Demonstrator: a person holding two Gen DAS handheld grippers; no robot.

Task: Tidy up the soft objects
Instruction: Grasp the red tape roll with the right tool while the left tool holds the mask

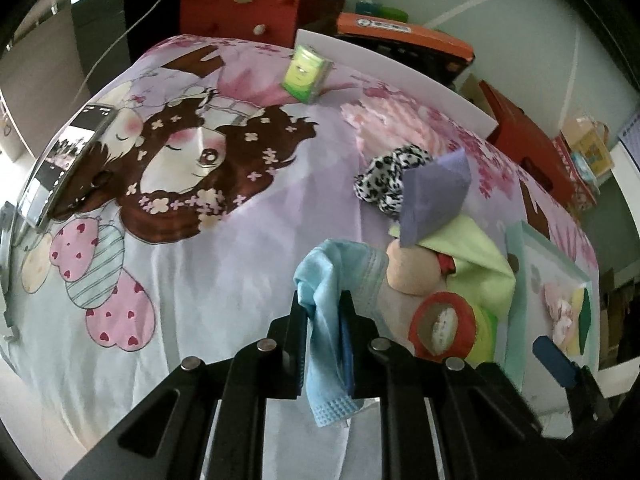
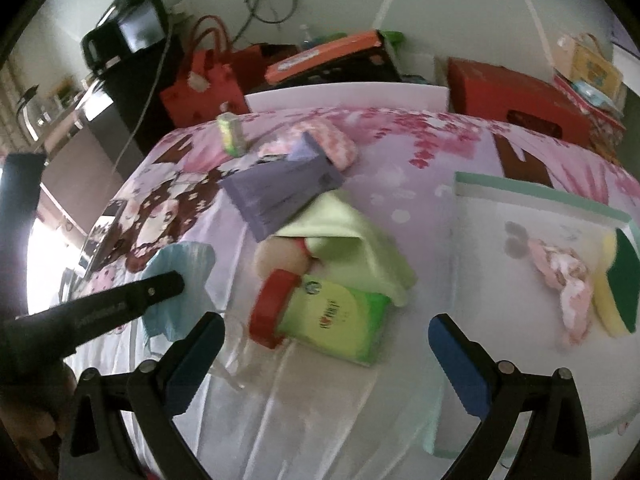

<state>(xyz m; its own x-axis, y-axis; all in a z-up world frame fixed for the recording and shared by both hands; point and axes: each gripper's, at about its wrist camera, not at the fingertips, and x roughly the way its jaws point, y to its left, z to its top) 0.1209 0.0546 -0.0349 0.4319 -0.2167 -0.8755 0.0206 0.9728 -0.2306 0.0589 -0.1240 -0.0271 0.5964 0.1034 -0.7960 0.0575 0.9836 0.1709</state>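
Note:
My left gripper [image 1: 323, 312] is shut on a light blue face mask [image 1: 332, 280] and holds it above the bedsheet; the mask also shows in the right wrist view [image 2: 180, 272] beside the left gripper's black finger. My right gripper [image 2: 326, 334] is open and empty above a green packet with a red lid [image 2: 320, 320]. A light green cloth [image 2: 352, 236] covers a peach plush toy [image 2: 280, 256]. A purple packet [image 2: 280, 192] leans on them. A white tray [image 2: 500, 208] at right holds a pink cloth [image 2: 568, 280] and a yellow-green sponge [image 2: 616, 280]. A leopard-print scrunchie [image 1: 384, 180] lies beyond.
The bed has a cartoon-print sheet [image 1: 200, 220]. A green tissue pack [image 1: 306, 76] lies near its far edge. A phone [image 1: 60, 160] lies at left. Red bags [image 2: 200, 88], an orange box [image 2: 328, 56] and red boxes [image 2: 512, 96] stand behind the bed.

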